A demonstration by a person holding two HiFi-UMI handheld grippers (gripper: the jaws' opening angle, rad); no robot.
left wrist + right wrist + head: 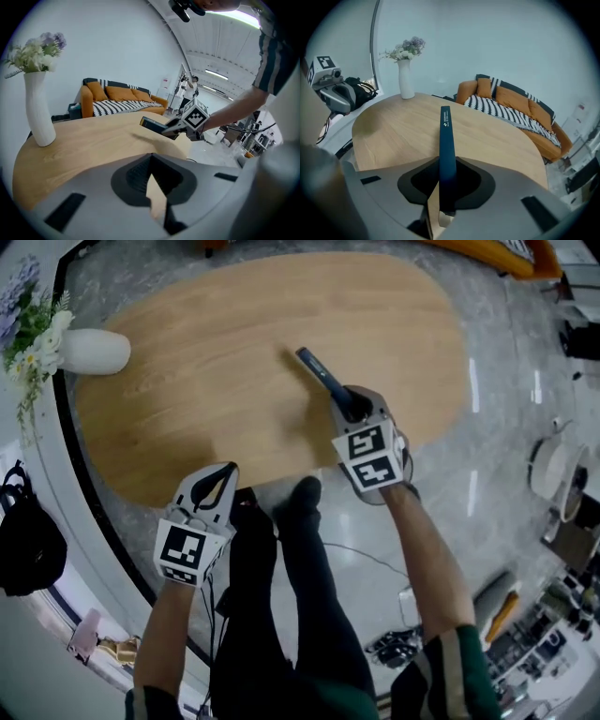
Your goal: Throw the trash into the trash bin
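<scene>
A long, flat dark blue box [317,369] sticks out over the oval wooden table [216,381], and my right gripper [349,405] is shut on its near end. In the right gripper view the box [446,136] runs straight out from between the jaws [446,177], above the tabletop. My left gripper [228,472] hangs at the table's near edge to the left, its tips together with nothing between them. In the left gripper view the right gripper [180,127] and the box [152,124] show across the table.
A white vase [94,351] of flowers stands at the table's far left end. A black bag [28,545] lies on the floor at the left. An orange sofa [511,105] with a striped throw stands beyond the table. The person's legs [281,596] stand between the two grippers.
</scene>
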